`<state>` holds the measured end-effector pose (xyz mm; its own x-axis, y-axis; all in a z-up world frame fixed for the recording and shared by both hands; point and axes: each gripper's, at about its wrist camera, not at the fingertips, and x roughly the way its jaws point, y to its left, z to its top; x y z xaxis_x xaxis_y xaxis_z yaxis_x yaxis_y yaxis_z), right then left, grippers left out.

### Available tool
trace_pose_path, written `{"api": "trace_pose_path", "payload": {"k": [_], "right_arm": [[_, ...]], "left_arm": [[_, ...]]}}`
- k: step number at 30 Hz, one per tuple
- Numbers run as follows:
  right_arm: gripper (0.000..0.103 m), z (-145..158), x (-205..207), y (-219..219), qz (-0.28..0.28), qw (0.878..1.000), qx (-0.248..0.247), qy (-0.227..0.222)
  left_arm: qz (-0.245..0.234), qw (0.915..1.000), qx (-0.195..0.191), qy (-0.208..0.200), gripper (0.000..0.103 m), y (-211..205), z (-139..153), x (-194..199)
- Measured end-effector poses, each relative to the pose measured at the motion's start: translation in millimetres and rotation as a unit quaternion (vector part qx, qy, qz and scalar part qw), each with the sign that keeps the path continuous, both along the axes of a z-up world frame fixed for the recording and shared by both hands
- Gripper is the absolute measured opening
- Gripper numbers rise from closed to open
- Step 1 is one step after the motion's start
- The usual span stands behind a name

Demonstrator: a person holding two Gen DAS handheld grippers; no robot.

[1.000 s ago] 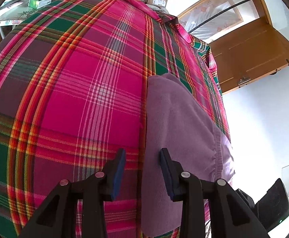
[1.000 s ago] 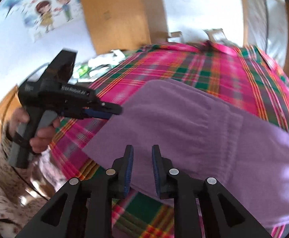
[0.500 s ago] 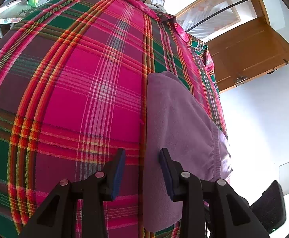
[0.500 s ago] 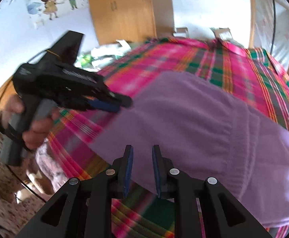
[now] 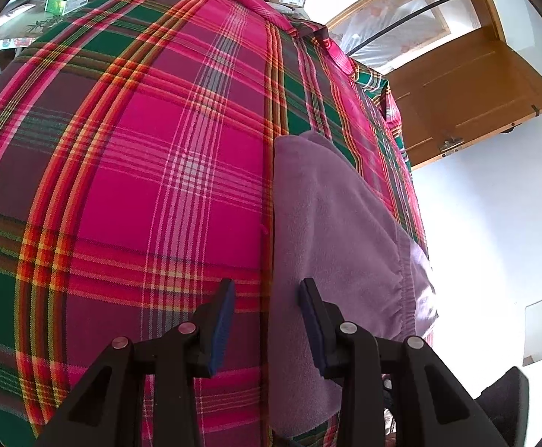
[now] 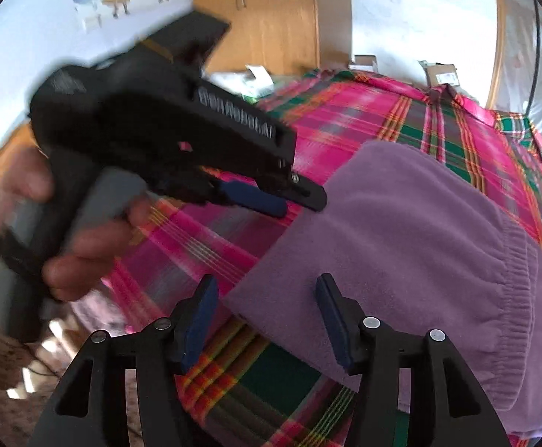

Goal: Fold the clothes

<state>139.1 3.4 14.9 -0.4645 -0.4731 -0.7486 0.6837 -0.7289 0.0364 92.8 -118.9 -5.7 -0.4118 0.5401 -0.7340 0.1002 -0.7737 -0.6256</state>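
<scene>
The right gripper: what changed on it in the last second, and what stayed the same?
The right gripper opened its jaws from nearly shut to wide apart, now straddling the near corner of the purple garment. The left gripper came closer to it and stayed open over the garment's edge. The garment stayed flat on the plaid cloth; neither gripper holds it.

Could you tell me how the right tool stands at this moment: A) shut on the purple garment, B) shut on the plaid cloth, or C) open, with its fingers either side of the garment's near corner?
C: the right tool is open, its blue-padded fingers spread either side of the near corner of the purple garment, gripping nothing.
</scene>
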Motion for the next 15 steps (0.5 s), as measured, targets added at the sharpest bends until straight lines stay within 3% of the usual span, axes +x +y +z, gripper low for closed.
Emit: {"api": "trace_pose_path", "payload": {"k": [5, 8, 12, 15], "right_arm": [[0.057, -15, 14, -17, -0.009, 0.995, 0.073, 0.067], [0.057, -16, 21, -18, -0.015, 0.992, 0.082, 0.093], [0.056, -17, 11, -7, -0.040, 0.995, 0.063, 0.069], [0.046, -16, 10, -4, -0.042, 0.995, 0.057, 0.070]], "left_arm": [[0.000, 0.9999, 0.003, -0.010, 0.036, -1, -1, -3], [0.001, 0.9999, 0.004, -0.013, 0.036, 0, -1, -7], [0.003, 0.9999, 0.007, -0.015, 0.036, 0, -2, -13], [0.009, 0.9997, 0.014, -0.016, 0.037, -1, -3, -18]]}}
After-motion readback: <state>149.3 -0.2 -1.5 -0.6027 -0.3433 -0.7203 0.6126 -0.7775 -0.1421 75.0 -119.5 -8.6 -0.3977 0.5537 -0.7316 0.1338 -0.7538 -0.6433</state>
